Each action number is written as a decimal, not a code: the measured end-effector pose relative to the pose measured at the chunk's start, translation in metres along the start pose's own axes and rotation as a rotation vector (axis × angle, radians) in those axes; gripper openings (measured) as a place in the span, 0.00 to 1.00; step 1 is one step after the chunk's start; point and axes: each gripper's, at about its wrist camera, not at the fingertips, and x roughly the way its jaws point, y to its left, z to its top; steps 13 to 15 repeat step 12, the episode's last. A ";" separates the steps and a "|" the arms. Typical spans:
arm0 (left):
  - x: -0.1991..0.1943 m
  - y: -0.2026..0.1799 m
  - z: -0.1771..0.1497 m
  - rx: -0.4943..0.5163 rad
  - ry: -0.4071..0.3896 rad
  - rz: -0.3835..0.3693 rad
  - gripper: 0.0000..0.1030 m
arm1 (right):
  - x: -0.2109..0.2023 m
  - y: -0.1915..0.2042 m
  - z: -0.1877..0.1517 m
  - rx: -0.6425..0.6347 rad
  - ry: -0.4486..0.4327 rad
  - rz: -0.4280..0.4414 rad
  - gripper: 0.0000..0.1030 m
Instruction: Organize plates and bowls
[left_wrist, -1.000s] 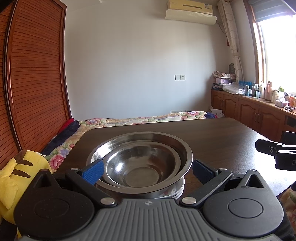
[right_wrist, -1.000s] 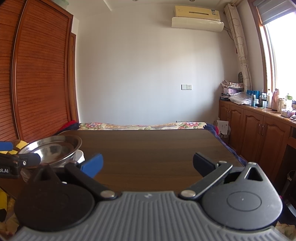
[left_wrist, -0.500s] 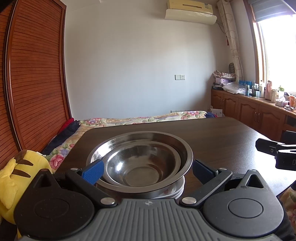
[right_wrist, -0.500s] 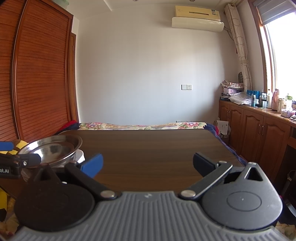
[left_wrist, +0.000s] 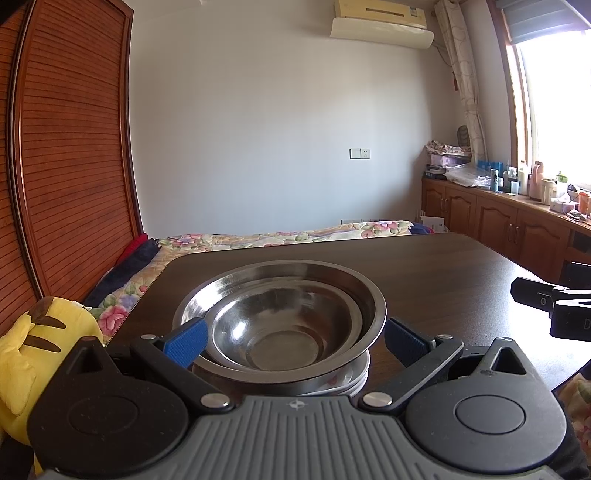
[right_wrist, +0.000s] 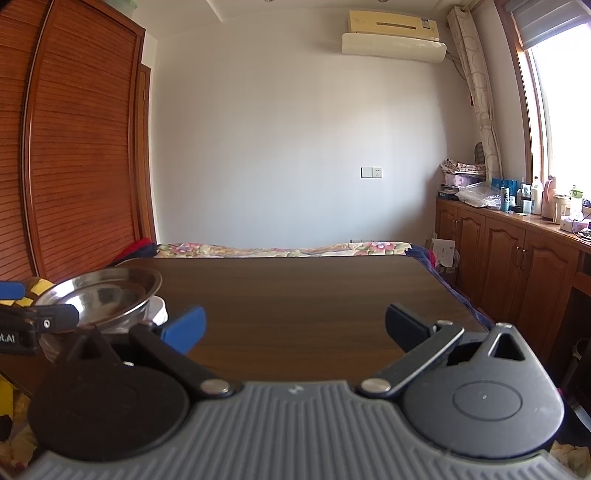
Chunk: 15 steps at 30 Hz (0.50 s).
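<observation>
Fingers (left_wrist: 184, 341) of left gripper (left_wrist: 293, 341) spread wide, one blue pad either side of the bowls, gripping nothing; left pad just beside or touching the outer rim, cannot tell which; right pad a little apart from it. Two steel bowls nested: small bowl (left_wrist: 273, 332) inside big bowl (left_wrist: 365, 295), both upright, no contents. Under them a stack of white plates (left_wrist: 354, 380), only edges showing, count unclear. Whole stack on the dark counter (left_wrist: 443, 269), at its near left part. Yellow plush toy (left_wrist: 33, 354) off the counter's left edge. Flowered bed (left_wrist: 280, 236) beyond the counter. Tip of right gripper (left_wrist: 550, 306) at the right border, over the counter.

From the right wrist: fingers (right_wrist: 186, 328) of right gripper (right_wrist: 295, 328) likewise wide apart, nothing between them but bare counter (right_wrist: 295, 295). Bowls (right_wrist: 107, 295) at far left, well apart from these fingers, resting on the plates (right_wrist: 159, 312). One finger of left gripper (right_wrist: 37, 321) in front of the bowls' near side.
</observation>
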 end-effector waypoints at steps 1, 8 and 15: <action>0.000 0.000 0.000 0.000 -0.001 0.000 1.00 | 0.000 0.000 0.000 0.001 0.000 0.001 1.00; 0.000 -0.001 0.000 0.001 -0.001 0.000 1.00 | 0.000 -0.001 0.001 0.000 -0.001 0.000 1.00; 0.000 0.000 0.000 -0.001 -0.001 0.001 1.00 | 0.000 -0.001 0.001 -0.001 -0.001 0.000 1.00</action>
